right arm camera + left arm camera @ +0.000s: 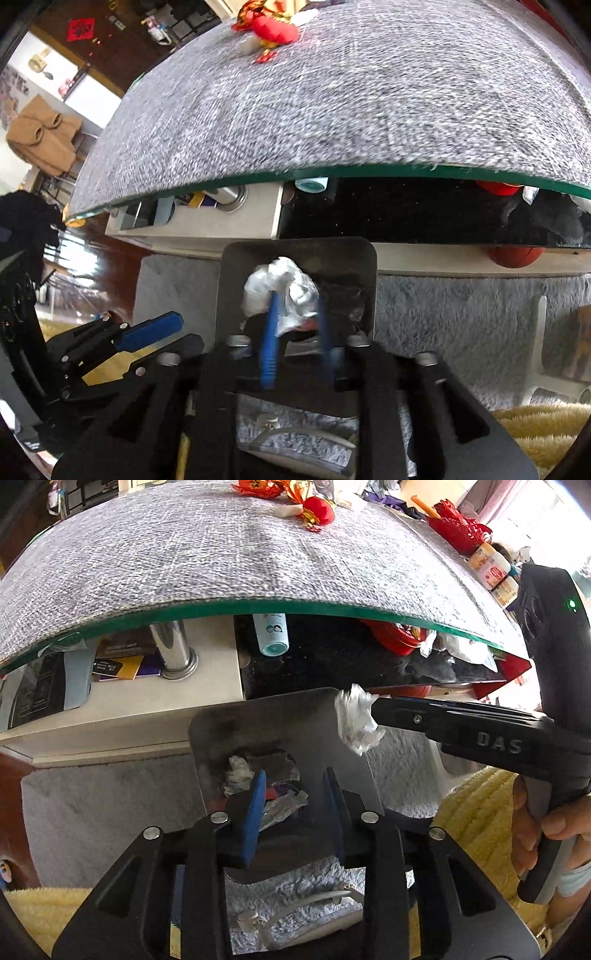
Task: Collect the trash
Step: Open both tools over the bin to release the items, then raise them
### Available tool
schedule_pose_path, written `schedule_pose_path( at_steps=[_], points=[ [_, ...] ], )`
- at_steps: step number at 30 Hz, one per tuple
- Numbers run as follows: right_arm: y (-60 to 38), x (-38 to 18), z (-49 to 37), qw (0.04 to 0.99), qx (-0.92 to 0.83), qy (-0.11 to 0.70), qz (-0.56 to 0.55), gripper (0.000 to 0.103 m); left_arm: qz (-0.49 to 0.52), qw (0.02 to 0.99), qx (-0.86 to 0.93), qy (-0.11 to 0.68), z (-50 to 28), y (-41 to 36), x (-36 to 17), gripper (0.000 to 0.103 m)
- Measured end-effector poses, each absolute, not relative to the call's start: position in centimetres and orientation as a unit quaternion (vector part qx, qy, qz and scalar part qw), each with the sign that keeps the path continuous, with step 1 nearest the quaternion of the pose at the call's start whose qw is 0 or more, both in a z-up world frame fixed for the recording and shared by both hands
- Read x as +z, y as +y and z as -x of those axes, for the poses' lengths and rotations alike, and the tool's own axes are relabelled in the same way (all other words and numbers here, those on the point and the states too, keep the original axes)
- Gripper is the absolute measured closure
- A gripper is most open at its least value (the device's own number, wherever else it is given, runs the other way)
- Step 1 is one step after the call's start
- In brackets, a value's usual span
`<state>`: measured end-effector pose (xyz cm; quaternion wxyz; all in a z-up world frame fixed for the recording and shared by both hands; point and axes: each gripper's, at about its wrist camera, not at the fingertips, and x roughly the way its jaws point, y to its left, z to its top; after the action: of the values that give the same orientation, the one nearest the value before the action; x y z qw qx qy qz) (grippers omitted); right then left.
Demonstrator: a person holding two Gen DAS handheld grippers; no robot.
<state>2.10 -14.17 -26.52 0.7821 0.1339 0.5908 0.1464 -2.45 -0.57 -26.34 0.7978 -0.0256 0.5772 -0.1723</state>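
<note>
Crumpled white wad (pixel 282 291) at the tips of the right gripper (pixel 297 314), over the bin (pixel 332 716) mouth beside the desk (pixel 221 554); jaws parted around it, grip uncertain. Left gripper (pixel 293 794) apart, empty. Feather-light, soft, springy (pinch mid-bulk, not a loose corner)

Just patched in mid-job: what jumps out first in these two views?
The crumpled white tissue at the tips of the right gripper, over the grey bin that stands on the floor below the glass table edge. The left gripper hangs open over the same bin, where more trash already lies. At the table's far side sit red ornaments.
</note>
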Motion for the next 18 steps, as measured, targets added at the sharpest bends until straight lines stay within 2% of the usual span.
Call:
schedule_pose_path(
  at_steps=[1, 4, 6, 8, 13, 18],
  points=[
    [-14.3, -26.4, -2.1, 0.783, 0.146, 0.589, -0.135, 0.055, 0.026, 0.798, -0.171, 0.577, 2.4, -0.5, -26.3, 0.072],
    [-14.6, -26.1, -2.1, 0.784, 0.147, 0.585, -0.144, 0.051, 0.025, 0.800, -0.167, 0.575, 2.3, -0.4, -26.2, 0.067],
    [-15.1, -25.8, -2.2, 0.786, 0.148, 0.579, -0.158, 0.044, 0.024, 0.802, -0.165, 0.574, 2.3, -0.4, -26.1, 0.059],
    [-15.5, -25.3, -2.2, 0.789, 0.149, 0.571, -0.169, 0.032, 0.019, 0.805, -0.163, 0.571, 2.3, -0.5, -26.0, 0.056],
    [-16.3, -23.6, -2.4, 0.808, 0.146, 0.544, -0.175, 0.021, 0.027, 0.809, -0.167, 0.563, 2.1, -0.3, -25.4, 0.046],
    [-17.2, -21.8, -3.3, 0.819, 0.141, 0.526, -0.182, 0.021, 0.023, 0.822, -0.177, 0.541, 1.6, -0.5, -22.9, 0.038]
  ],
)
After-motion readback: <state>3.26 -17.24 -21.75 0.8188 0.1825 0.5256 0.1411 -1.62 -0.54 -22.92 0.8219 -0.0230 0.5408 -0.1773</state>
